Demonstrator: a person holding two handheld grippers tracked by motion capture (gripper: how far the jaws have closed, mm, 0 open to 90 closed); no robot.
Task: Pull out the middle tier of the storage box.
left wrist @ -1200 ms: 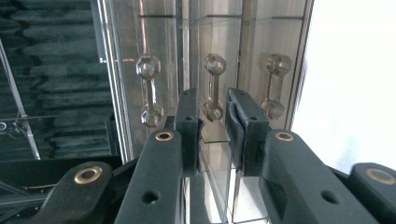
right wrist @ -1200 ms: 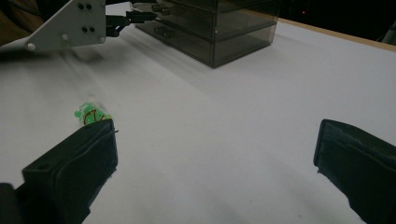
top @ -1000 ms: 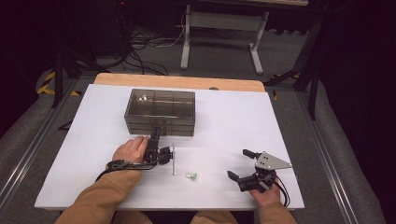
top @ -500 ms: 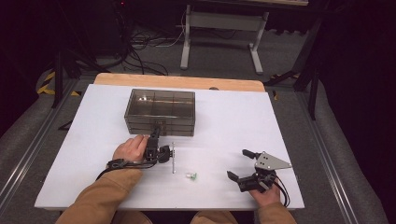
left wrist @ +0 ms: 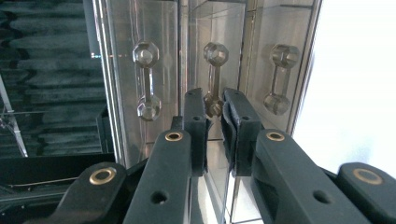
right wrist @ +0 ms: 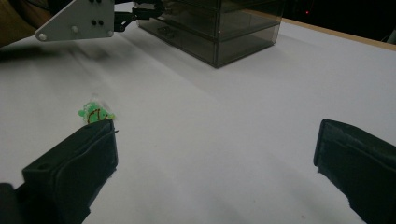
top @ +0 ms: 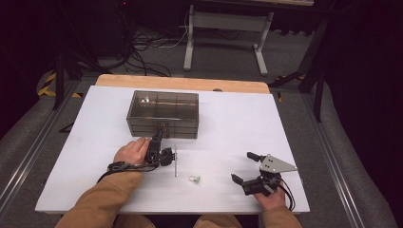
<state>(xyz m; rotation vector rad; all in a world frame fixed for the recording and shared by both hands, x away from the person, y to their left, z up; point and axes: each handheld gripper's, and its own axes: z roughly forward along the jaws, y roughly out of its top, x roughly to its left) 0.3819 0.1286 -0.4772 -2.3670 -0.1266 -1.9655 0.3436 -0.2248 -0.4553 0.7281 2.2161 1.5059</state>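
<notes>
White table [top: 237, 123]: left tongs [left wrist: 214, 106] pinch drawer handle [left wrist: 214, 79]; right tongs [top: 246, 167] wide.

1. A white table [top: 237, 123] with a bare wooden strip along its far edge
2. A grey metal stand [top: 223, 28] with two legs on the floor beyond the table
3. Black cables [top: 142, 52] lying tangled on the grey floor behind the table's far left part
4. Yellow and black striped tape [top: 47, 85] on the floor at the far left
5. Metal rails [top: 28, 156] running along both sides of the table
</notes>
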